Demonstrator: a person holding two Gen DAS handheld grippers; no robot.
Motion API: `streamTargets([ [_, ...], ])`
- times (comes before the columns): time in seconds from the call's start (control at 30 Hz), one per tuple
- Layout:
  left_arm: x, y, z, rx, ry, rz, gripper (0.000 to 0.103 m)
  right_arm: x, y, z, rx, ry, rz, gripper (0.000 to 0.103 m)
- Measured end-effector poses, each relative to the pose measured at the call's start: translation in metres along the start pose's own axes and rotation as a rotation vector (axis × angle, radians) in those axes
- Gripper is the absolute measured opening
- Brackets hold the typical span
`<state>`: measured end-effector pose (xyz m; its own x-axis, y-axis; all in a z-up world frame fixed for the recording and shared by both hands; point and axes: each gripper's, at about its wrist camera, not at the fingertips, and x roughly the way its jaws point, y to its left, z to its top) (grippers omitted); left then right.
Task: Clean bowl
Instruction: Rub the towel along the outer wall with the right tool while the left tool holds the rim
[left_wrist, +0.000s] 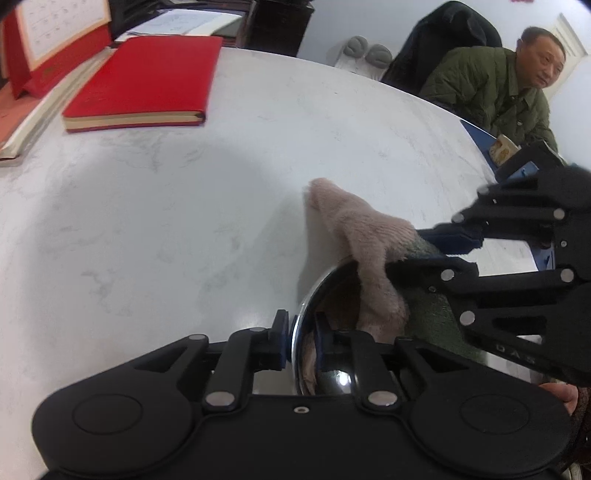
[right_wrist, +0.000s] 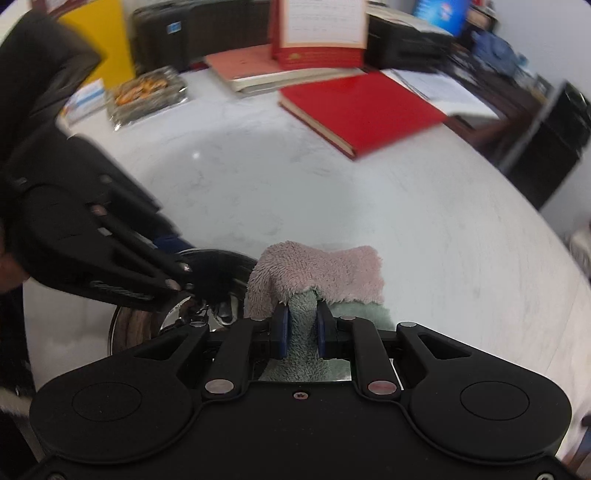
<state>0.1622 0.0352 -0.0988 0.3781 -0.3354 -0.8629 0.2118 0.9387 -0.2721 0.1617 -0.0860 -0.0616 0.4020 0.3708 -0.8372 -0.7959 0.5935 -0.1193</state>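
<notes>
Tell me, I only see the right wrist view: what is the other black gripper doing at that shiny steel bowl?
Observer: The left gripper pinches the rim of the shiny steel bowl, one finger inside, one outside.
Visitor: And my fluffy cloth?
Observer: The pink and green fluffy cloth, held by the right gripper, drapes over the rim into the bowl.
Visitor: Anyone watching?
Observer: A person in a green padded jacket sits across the white marble table.

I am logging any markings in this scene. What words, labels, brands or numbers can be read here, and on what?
"D A S": raised letters on the right gripper, partly legible.
Calendar: grid of numbers, too small to read.
Red book: no readable text.
Loose papers: print too blurred.
</notes>
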Motion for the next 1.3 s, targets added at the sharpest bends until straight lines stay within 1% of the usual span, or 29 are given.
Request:
streamTargets([
  [0.03,0.002,0.000,0.001,0.006,0.004,-0.002,0.017,0.000,0.001,0.003,-0.022,-0.004,0.005,0.014],
  [0.13,0.004,-0.001,0.001,0.019,0.007,0.001,0.017,0.000,0.006,0.010,-0.091,-0.021,0.023,0.015],
  [0.2,0.004,-0.001,0.000,0.021,0.007,0.003,0.018,0.002,0.009,0.013,-0.112,-0.024,0.030,0.015],
  [0.27,0.005,-0.001,0.000,0.016,0.006,0.007,0.018,0.006,0.009,0.015,-0.105,-0.026,0.038,0.019],
  [0.37,0.005,-0.001,0.000,0.010,0.002,0.011,0.018,0.009,0.003,0.015,-0.026,-0.028,0.054,0.021],
  [0.5,0.005,-0.004,-0.002,0.009,-0.008,0.017,0.020,0.007,-0.011,0.006,0.112,-0.033,0.073,0.021],
  [0.73,0.005,-0.006,-0.005,-0.022,-0.024,0.025,0.021,0.004,-0.030,-0.025,0.356,-0.014,0.074,0.019],
  [0.83,0.004,-0.007,-0.006,-0.034,-0.031,0.034,0.022,0.003,-0.032,-0.037,0.438,-0.016,0.078,0.019],
  [0.93,0.004,-0.007,-0.007,-0.044,-0.039,0.043,0.022,-0.002,-0.034,-0.057,0.575,-0.026,0.091,0.019],
  [1.03,0.004,-0.007,-0.008,-0.058,-0.047,0.048,0.023,-0.005,-0.033,-0.068,0.652,-0.029,0.094,0.019],
  [1.13,0.004,-0.008,-0.009,-0.070,-0.056,0.056,0.024,-0.009,-0.029,-0.082,0.772,-0.030,0.099,0.019],
  [1.3,0.004,-0.009,-0.009,-0.080,-0.061,0.063,0.025,-0.011,-0.027,-0.090,0.878,-0.036,0.095,0.019],
])
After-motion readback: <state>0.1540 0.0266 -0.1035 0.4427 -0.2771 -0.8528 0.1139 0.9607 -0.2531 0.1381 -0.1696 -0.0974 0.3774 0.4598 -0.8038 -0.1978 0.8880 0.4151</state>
